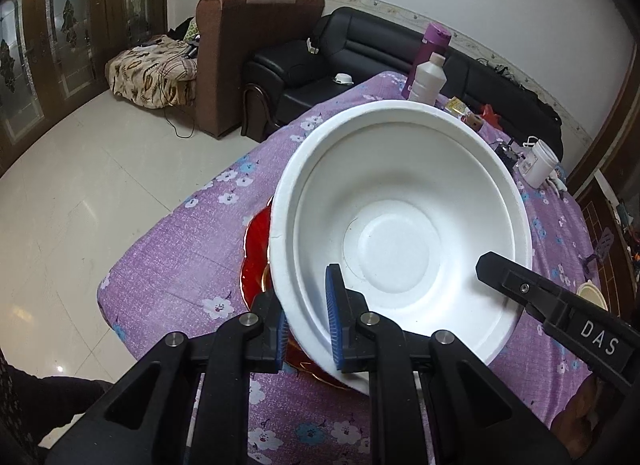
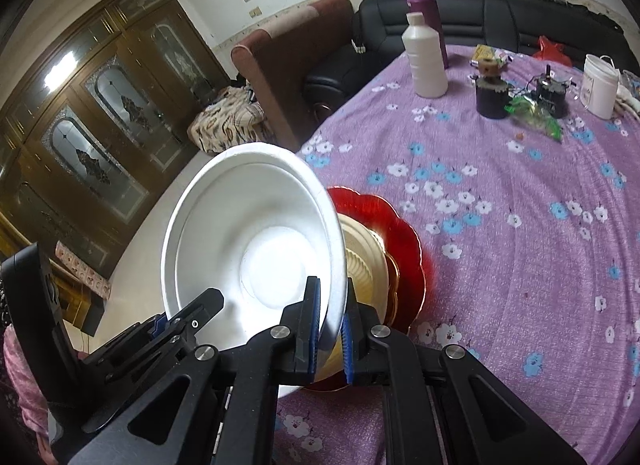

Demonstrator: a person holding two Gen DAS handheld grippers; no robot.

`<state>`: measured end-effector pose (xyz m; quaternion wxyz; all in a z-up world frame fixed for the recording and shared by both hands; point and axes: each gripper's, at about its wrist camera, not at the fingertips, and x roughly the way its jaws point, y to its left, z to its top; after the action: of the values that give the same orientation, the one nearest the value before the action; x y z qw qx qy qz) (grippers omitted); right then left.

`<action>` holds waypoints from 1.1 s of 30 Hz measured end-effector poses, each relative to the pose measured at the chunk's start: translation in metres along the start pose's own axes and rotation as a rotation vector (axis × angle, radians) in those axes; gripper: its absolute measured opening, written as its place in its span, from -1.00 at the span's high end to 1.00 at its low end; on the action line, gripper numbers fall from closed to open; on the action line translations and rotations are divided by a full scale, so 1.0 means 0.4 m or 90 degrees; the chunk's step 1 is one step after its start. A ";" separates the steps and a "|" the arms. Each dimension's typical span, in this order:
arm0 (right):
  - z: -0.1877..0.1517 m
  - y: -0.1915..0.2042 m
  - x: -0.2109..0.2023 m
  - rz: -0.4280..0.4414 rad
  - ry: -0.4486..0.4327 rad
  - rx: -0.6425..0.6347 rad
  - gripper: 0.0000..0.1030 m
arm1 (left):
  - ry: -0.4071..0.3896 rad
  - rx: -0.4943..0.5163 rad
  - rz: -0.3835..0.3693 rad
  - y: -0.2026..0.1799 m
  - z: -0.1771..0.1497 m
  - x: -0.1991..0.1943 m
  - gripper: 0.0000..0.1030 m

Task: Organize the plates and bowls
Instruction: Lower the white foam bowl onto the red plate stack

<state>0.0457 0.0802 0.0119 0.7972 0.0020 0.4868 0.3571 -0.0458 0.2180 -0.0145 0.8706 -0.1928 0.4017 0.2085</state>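
One white foam bowl [image 1: 400, 241] [image 2: 256, 249], empty inside, is held tilted above the plate stack near the table's near edge, with both grippers on its rim. The left gripper [image 1: 308, 325] has its blue-padded jaws nearly closed, pinching the bowl's near rim on one side; the right gripper [image 2: 330, 329] has its jaws narrowed likewise onto the rim on the opposite side, one pad inside the wall and one outside. Under the bowl sits one red scalloped plastic plate [image 2: 404, 241] [image 1: 256, 253] with a gold-coloured ribbed plate or dish [image 2: 366, 269] stacked on it; I cannot tell whether that gold piece is one item or two, as the bowl hides most of it. All of this rests on the round table with purple flowered cloth [image 2: 520, 265] [image 1: 180, 257]. Far side of the table: one white plastic bottle [image 2: 426, 57] [image 1: 427, 79] with cap on, one purple flask [image 2: 426, 9] [image 1: 430, 49] just behind it, one white lidded tub with wire handle [image 2: 600, 85] [image 1: 538, 163], two small dark jars [image 2: 492, 95], and one crumpled green wrapper [image 2: 536, 115]; contents of these cannot be seen. Another cream-coloured dish edge [image 1: 592, 293] shows by the right gripper in the left wrist view.
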 end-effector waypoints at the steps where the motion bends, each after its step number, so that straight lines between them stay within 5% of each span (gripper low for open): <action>1: 0.000 -0.002 0.004 -0.002 0.003 0.001 0.84 | 0.003 -0.001 -0.001 0.000 -0.001 0.004 0.72; 33: -0.006 -0.021 0.069 -0.002 0.042 0.019 0.75 | 0.032 -0.020 0.013 0.014 -0.003 0.050 0.72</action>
<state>0.0560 0.0889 -0.0136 0.7811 0.0014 0.5181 0.3485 -0.0376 0.2263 -0.0318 0.8549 -0.2075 0.4222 0.2188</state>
